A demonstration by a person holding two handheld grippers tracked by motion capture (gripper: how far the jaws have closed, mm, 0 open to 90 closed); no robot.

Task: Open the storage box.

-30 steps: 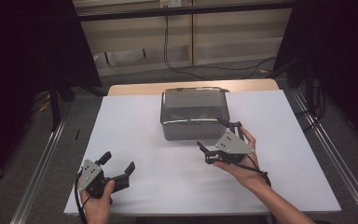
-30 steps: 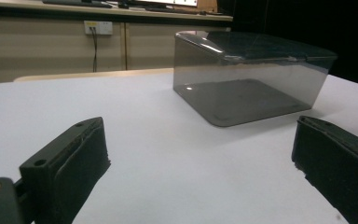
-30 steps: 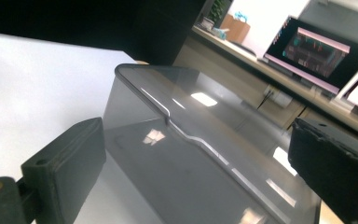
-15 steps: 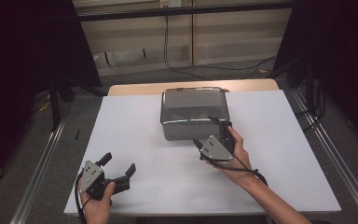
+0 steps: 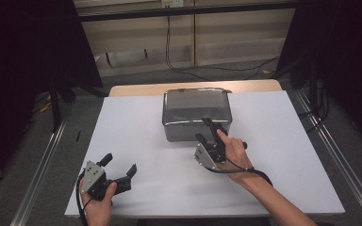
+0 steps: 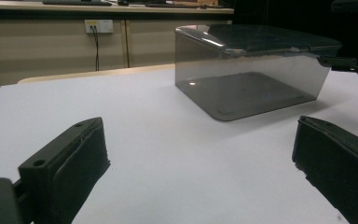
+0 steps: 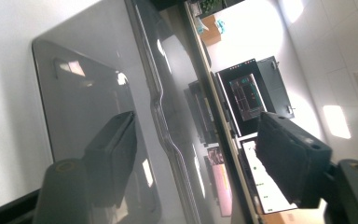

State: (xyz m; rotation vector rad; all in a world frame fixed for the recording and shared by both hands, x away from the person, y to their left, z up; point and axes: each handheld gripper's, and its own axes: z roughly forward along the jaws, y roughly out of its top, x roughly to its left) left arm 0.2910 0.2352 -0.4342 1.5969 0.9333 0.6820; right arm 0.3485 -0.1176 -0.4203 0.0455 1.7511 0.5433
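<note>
Reaching for the smoky clear box at the bench's far middle.
Right hand-held gripper, jaws apart, straddles its near rim; left hand-held gripper rests wide open near the front-left corner.

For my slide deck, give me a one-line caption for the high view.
Right gripper reaches open-jawed to the near rim of a lidded smoky box; left gripper rests open.
</note>
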